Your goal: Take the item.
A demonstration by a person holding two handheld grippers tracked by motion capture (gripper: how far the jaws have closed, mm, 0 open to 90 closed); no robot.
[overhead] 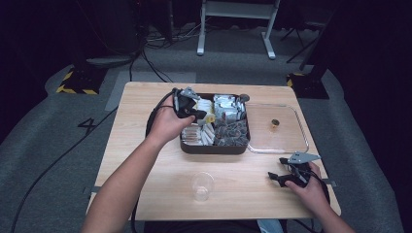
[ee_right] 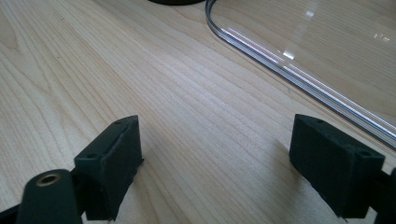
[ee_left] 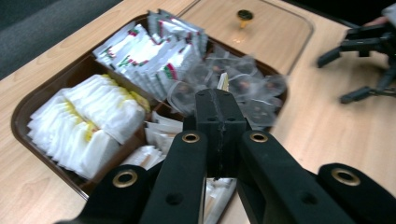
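- The left gripper is above the brown compartment tray. Its jaws are pressed together on a small thin packet, and only an edge sticks out. The grip is at the very tip, so I think the packet can slip and fall back among the clear sachets.
- The clear plastic cup stands near the front edge of the table, well apart from the tray. It is light, so a careless forearm may knock it over.
- The transparent lid lies just beside the tray.
- The right gripper rests low on the wood near the lid, jaws wide and holding nothing. It could push the lid if moved.
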